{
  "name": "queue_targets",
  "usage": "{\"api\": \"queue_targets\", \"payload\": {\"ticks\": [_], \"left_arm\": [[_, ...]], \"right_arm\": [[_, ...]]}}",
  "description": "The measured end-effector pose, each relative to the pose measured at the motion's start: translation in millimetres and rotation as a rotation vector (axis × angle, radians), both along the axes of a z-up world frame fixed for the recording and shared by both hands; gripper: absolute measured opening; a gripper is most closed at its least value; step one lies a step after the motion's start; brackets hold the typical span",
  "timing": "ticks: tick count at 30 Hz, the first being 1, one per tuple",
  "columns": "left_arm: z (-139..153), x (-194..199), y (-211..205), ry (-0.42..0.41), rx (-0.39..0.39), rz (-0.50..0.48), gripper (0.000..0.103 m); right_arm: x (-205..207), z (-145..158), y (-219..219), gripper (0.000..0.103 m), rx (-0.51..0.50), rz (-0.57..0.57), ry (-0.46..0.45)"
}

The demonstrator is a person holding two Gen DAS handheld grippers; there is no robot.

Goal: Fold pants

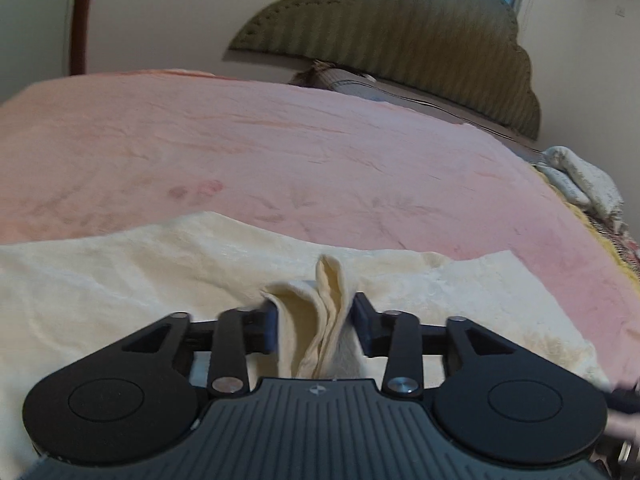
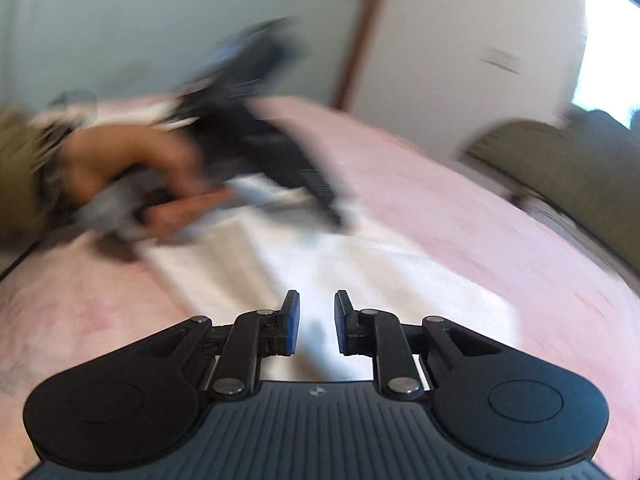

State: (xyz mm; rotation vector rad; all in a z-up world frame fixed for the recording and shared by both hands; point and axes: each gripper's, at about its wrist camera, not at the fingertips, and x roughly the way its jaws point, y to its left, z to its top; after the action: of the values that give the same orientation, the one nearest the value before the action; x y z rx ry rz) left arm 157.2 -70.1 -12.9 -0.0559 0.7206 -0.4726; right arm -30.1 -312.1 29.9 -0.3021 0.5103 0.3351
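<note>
Now the cream pants [image 1: 168, 280] lie spread across the near part of a bed covered by a pink blanket [image 1: 280, 152]. A bunched fold of the cloth stands up between the fingers of the left hand-held gripper [image 1: 314, 322]; the jaws stand parted around it, the left pad touching the fabric and the right pad just beside it, so the fold sits loosely in the gap and is not pinched.

From the right wrist view, heavily blurred, the right hand-held gripper [image 2: 316, 326] hangs above the pale cloth with its jaws a little apart and nothing between the blue pads. Farther off in that view, a person's hand [image 2: 132, 168] grips the handle of the left tool over the far end of the pants, with a green sleeve [image 2: 18, 168] at the picture's left edge.

At the head of the bed stands a padded green headboard [image 1: 420, 28] with a scalloped top, and a window above it. A folded patterned cloth [image 1: 584, 184] rests at the bed's right edge, well apart from the pants.
</note>
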Motion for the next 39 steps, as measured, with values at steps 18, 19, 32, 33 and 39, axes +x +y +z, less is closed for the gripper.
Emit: {"api": "queue_targets", "payload": {"ticks": [18,19,32,33,39], "left_arm": [[-2.4,-14.1,20.3,-0.045,0.123,0.085,0.081],[-4.0,-15.1,19.5,-0.058,0.135,0.091,0.085],[-7.5,-19.1,17.5,-0.080,0.162,0.113,0.097],[-7.8,-18.4,17.3,-0.080,0.165,0.115,0.098],[-9.9,-17.4,16.6,-0.071,0.167,0.114,0.103]], "right_arm": [[15.1,-30.8,11.2,0.019,0.086,-0.077,0.115],[13.5,-29.6,11.5,0.019,0.091,-0.086,0.111],[19.7,-27.8,6.0,0.029,0.240,-0.122,0.124],[19.6,-28.9,3.6,0.032,0.248,-0.136,0.124],[21.8,-31.6,-3.9,0.072,0.241,-0.232,0.123]]}}
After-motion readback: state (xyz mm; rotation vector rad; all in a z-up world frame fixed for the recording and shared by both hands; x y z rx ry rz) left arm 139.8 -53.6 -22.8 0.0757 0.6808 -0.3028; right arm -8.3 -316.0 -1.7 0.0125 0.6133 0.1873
